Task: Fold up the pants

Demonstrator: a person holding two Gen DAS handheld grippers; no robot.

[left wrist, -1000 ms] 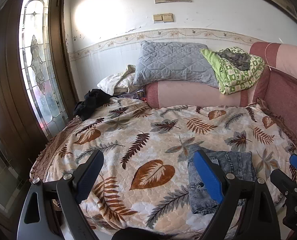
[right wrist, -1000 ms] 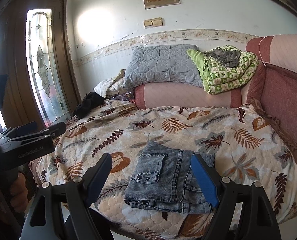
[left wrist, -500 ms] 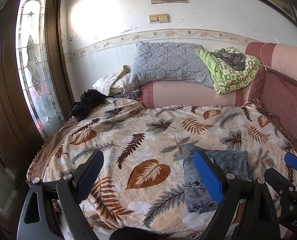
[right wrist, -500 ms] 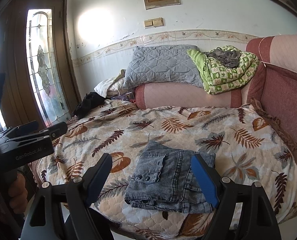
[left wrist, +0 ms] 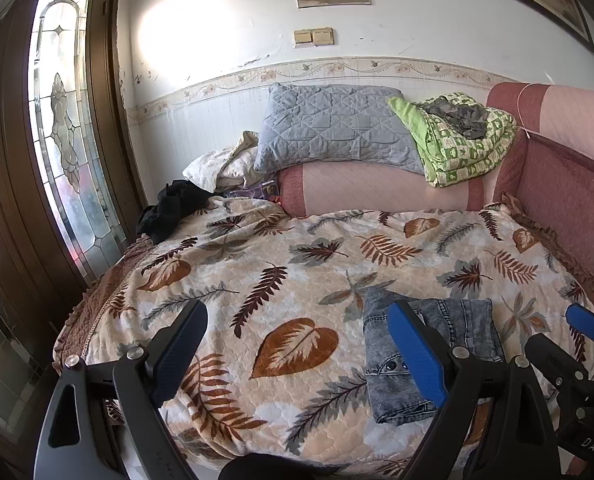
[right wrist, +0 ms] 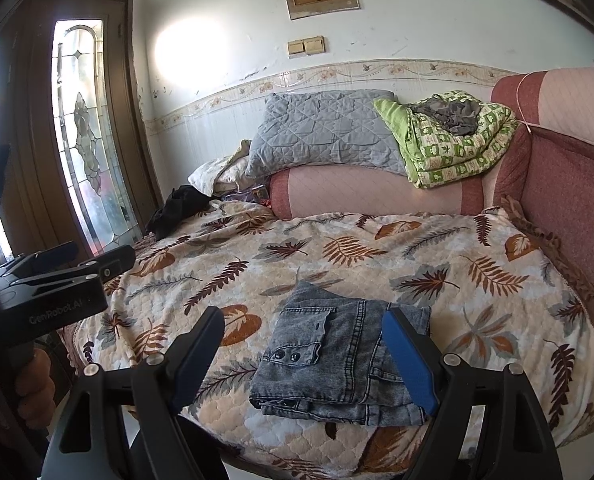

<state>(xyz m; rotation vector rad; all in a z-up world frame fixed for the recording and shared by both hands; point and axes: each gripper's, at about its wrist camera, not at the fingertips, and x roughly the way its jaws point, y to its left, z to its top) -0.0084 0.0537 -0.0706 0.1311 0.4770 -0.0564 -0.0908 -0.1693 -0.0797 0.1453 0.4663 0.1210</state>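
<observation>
The grey-blue denim pants (right wrist: 337,360) lie folded into a compact stack near the front edge of the leaf-patterned bedspread (right wrist: 377,264). They also show in the left wrist view (left wrist: 453,332), partly behind the finger. My right gripper (right wrist: 303,352) is open and empty, held back from the bed with the pants between its fingers in the view. My left gripper (left wrist: 299,352) is open and empty, left of the pants. The right gripper shows at the right edge of the left wrist view (left wrist: 577,344); the left gripper shows at the left of the right wrist view (right wrist: 57,272).
A grey pillow (left wrist: 333,128), a green patterned blanket (left wrist: 465,140) and a pink bolster (left wrist: 377,192) lie at the back. Black clothing (left wrist: 173,208) sits at the bed's back left corner. A glass-panelled door (left wrist: 65,140) stands left; the padded sofa side (left wrist: 569,200) is right.
Both grippers have drawn slightly back from the bed. The pants have not moved. Both stay open.
</observation>
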